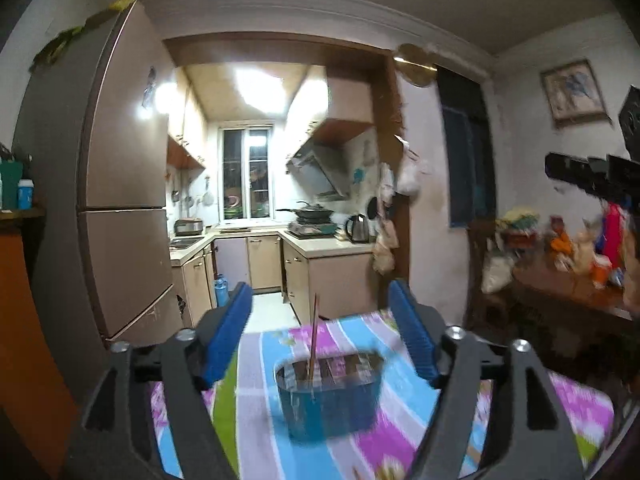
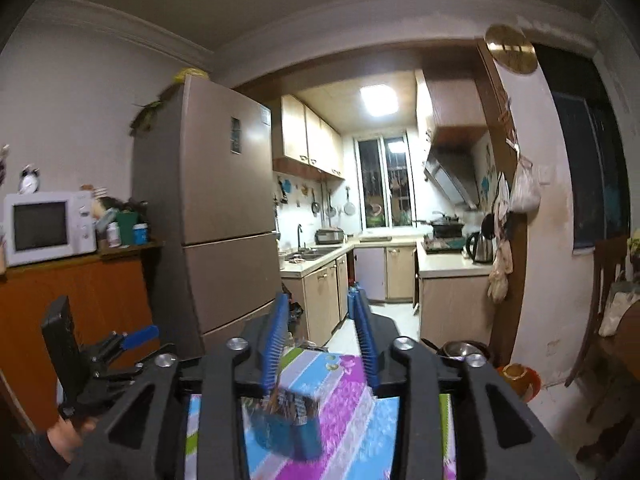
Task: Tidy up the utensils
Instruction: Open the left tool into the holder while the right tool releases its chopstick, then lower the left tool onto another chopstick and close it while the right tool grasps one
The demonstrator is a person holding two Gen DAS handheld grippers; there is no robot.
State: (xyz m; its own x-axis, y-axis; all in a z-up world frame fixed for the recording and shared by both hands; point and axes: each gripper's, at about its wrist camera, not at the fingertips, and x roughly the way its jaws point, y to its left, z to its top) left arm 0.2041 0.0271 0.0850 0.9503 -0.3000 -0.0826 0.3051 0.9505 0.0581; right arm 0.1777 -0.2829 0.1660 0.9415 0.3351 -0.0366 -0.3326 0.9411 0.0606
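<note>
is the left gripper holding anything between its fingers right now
No, the left gripper stands open with nothing between its blue pads, and the blue utensil holder sits apart on the striped tablecloth.

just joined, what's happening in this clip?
A person holds a gripper in each hand over a table with a striped cloth. A blue utensil holder stands on it with a chopstick upright inside. Left gripper and right gripper are both open, holding nothing, level above the holder.
</note>
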